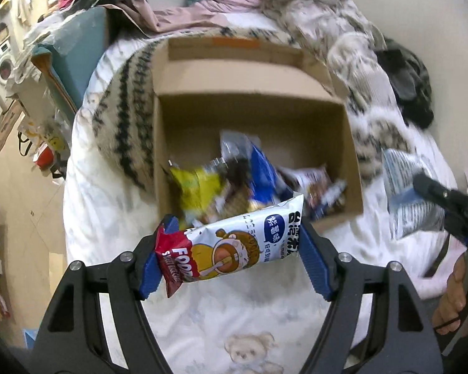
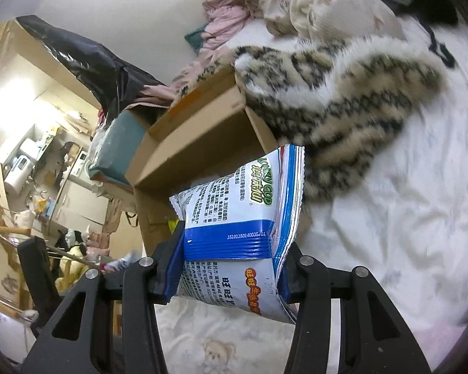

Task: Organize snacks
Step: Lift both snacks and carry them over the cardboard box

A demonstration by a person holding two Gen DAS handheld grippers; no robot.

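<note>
My left gripper [image 1: 234, 246] is shut on a white snack packet [image 1: 234, 243] with a cartoon figure and a red end, held crosswise between the blue pads just in front of an open cardboard box [image 1: 249, 106]. Several snack packets [image 1: 249, 184] lie in the box's near half. My right gripper [image 2: 231, 265] is shut on a blue and white snack bag [image 2: 243, 218], lifted above the bed beside the box [image 2: 196, 143]. That bag [image 1: 408, 193] and the right gripper's dark finger show at the right edge of the left wrist view.
The box rests on a white bedsheet [image 1: 115, 205] against a striped fur blanket [image 2: 343, 103]. Piled clothes [image 1: 234, 3] lie behind it. A teal-topped carton [image 1: 75, 59] and a cluttered floor are off the bed's left side. A hand [image 1: 458, 296] grips the right tool.
</note>
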